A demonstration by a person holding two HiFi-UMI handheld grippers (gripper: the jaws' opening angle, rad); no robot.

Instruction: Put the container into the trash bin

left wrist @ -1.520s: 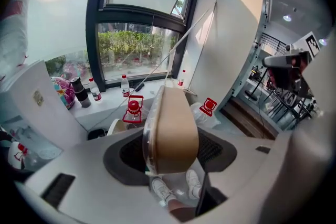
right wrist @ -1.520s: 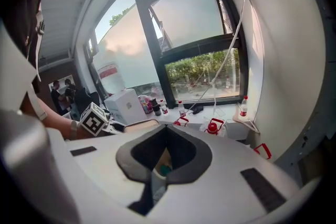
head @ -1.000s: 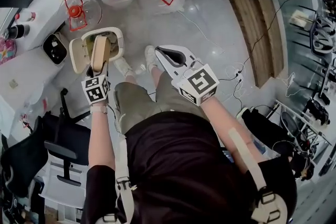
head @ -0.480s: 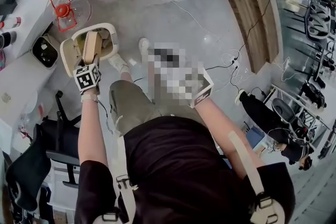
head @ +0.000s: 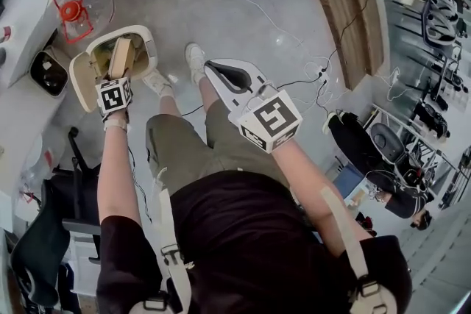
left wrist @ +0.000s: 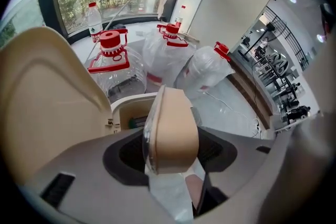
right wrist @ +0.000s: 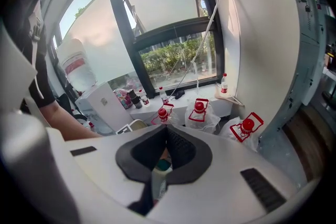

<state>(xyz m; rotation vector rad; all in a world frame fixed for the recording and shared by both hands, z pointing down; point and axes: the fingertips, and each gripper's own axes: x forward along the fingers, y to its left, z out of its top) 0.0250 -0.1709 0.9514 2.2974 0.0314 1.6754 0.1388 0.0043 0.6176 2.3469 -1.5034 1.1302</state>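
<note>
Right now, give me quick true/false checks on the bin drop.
1. The left tool grips a tan container. True.
2. The trash bin has its lid shut. False: the lid is flipped open.
3. The container lies loose inside the bin. False: the left tool grips it at the bin's opening.
4. Three red-capped water jugs stand near the bin. True.
5. The right tool is over the bin. False: it is off to the side, above the person's legs.
</note>
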